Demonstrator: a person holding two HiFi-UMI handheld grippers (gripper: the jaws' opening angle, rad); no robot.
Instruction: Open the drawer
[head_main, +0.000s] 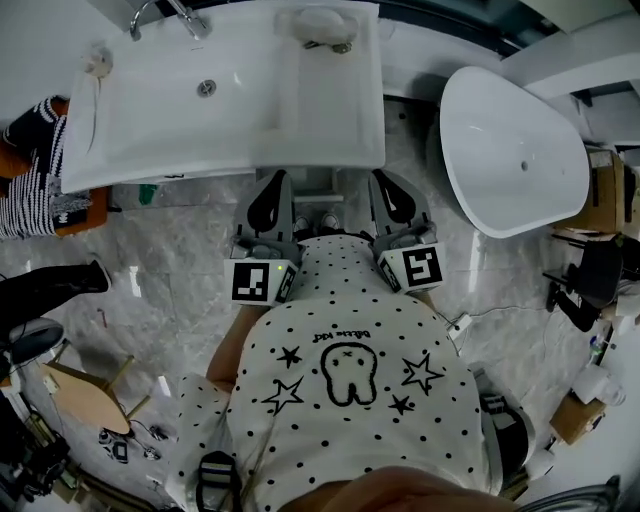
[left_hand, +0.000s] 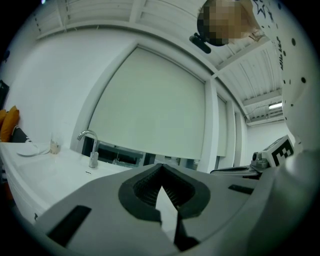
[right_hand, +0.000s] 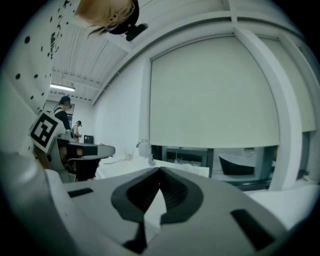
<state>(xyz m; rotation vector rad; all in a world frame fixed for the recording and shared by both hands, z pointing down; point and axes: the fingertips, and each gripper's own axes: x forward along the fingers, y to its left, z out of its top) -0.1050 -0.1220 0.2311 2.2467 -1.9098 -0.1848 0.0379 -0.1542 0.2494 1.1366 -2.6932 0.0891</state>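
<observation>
The left gripper (head_main: 279, 180) and the right gripper (head_main: 381, 178) both have their jaws pressed together, with nothing between them. Their tips reach just under the front edge of the basin (head_main: 150, 130). The basin covers the drawer, so no view shows it. A bathtub (head_main: 520, 150) stands to the right. A stool (head_main: 85, 395) is well apart on the left.
</observation>
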